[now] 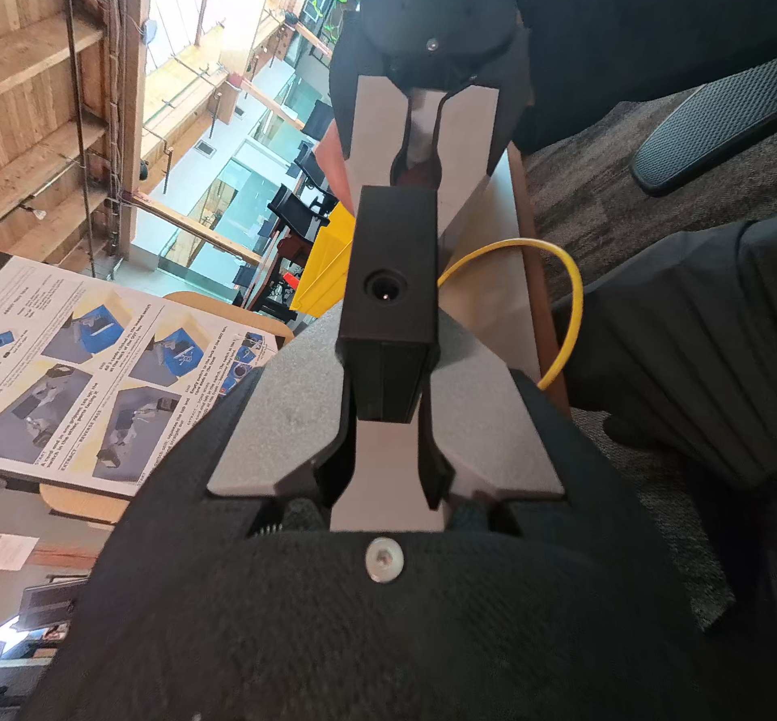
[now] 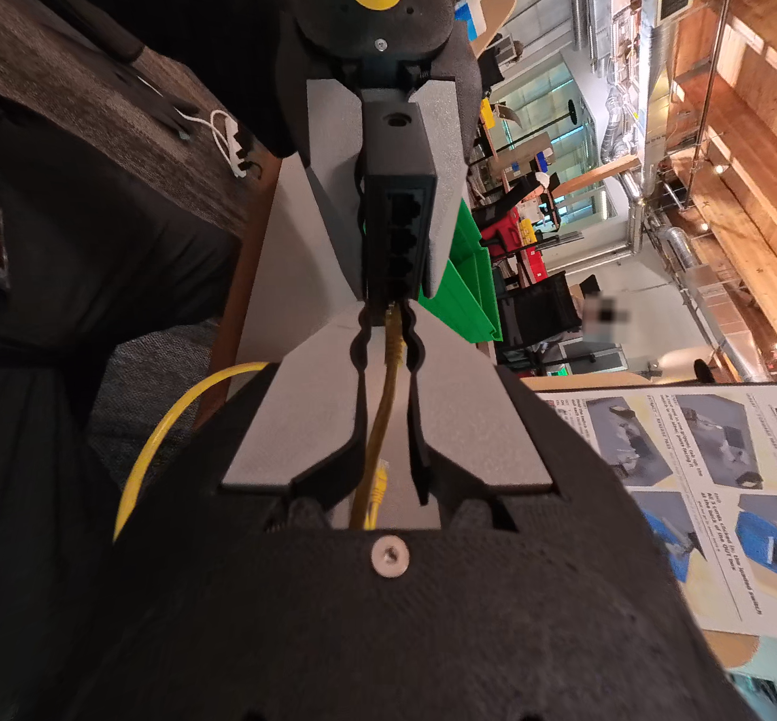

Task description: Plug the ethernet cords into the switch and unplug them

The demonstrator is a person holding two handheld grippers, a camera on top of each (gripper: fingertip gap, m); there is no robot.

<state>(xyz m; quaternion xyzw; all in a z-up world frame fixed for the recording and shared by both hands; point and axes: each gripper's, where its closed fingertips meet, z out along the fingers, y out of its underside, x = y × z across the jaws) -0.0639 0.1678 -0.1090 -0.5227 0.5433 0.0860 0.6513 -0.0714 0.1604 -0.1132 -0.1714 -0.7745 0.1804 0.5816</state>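
Between the two facing grippers, your left gripper clamps the small black rectangular plastic switch. Your right gripper pinches the yellow ethernet cord, plug at the lowest port. Seating appears unfinished; the other ports stand empty; unplugging remains.

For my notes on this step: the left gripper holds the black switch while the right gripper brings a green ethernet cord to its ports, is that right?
Not quite: the ethernet cord is yellow, not green, as the right wrist view shows. The rest stands: the left gripper holds the black switch, and the right gripper brings the cord to its ports.
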